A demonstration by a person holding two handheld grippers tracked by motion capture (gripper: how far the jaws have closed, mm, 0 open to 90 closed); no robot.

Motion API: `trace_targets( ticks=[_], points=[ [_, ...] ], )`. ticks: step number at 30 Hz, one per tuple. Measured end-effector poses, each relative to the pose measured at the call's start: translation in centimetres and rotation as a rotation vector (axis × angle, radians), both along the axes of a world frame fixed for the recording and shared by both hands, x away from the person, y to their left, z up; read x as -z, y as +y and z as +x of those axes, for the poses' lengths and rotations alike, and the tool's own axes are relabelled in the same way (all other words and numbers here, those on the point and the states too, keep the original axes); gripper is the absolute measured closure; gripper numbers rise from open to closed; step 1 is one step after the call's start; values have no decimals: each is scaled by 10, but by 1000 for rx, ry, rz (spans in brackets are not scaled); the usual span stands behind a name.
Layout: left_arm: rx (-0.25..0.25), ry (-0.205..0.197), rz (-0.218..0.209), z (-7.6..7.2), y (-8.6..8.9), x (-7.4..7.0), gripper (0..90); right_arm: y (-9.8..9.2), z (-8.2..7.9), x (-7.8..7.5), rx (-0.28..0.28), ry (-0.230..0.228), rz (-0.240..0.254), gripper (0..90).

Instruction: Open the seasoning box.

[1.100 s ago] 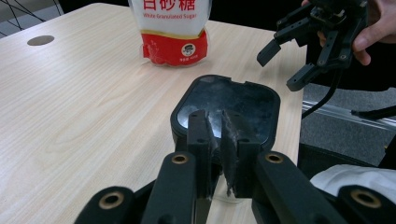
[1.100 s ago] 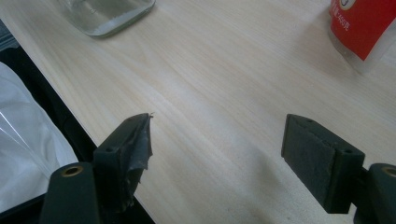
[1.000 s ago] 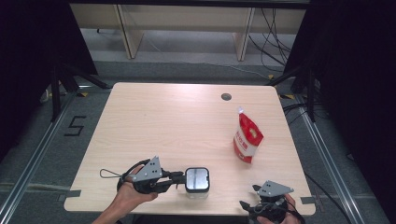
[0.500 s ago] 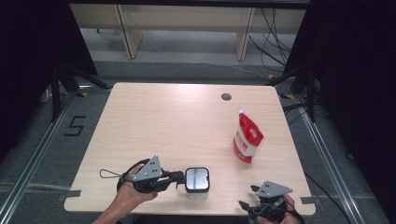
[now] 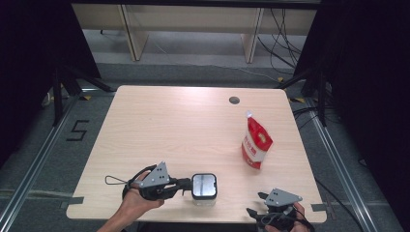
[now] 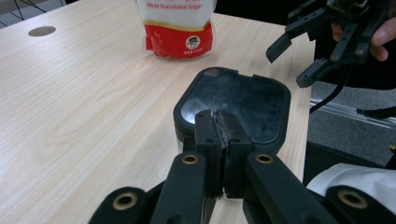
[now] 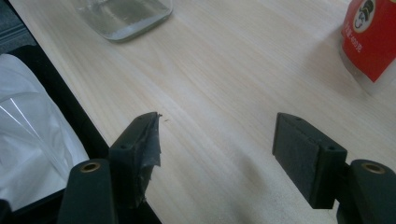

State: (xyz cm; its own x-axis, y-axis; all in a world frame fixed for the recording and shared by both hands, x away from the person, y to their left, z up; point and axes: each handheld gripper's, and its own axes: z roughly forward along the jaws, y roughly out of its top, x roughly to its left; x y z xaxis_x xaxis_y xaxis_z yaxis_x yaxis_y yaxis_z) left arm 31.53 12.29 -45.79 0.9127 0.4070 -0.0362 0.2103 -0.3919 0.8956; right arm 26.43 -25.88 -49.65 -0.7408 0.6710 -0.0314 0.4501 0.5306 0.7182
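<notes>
A clear square container with a black lid [image 5: 204, 186] stands near the table's front edge. My left gripper [image 5: 186, 183] lies level just left of it, pointing at it. In the left gripper view its jaws [image 6: 219, 126] are shut, pad against pad, at the near rim of the lid [image 6: 238, 102]. I cannot tell whether a part of the lid is pinched. My right gripper [image 5: 255, 203] is at the front right corner, open; its jaws [image 7: 215, 135] have just been closing, with only bare tabletop between them. A red and white sugar pouch [image 5: 255, 145] stands upright farther back on the right.
A round cable hole [image 5: 234, 100] sits near the table's far edge. The front table edge [image 5: 193, 220] runs just under both hands. A white sleeve [image 7: 28, 140] shows off the edge beside the right gripper. The container's glass base [image 7: 123, 14] is to that gripper's far left.
</notes>
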Motion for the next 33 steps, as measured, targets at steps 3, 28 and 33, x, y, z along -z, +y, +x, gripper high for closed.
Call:
trace_targets(
  ticks=[3, 28, 33],
  points=[
    [-1, -9, 8, 0, 0, 0, 880, 2, -1, -1, -19, -17, -5, 350],
    [-43, 10, -33, -3, 5, 3, 880, 7, -3, -4, -41, -29, 2, 372],
    [-37, -2, -34, -3, 5, 4, 878, 8, -4, -4, -58, -39, 4, 405]
  ],
)
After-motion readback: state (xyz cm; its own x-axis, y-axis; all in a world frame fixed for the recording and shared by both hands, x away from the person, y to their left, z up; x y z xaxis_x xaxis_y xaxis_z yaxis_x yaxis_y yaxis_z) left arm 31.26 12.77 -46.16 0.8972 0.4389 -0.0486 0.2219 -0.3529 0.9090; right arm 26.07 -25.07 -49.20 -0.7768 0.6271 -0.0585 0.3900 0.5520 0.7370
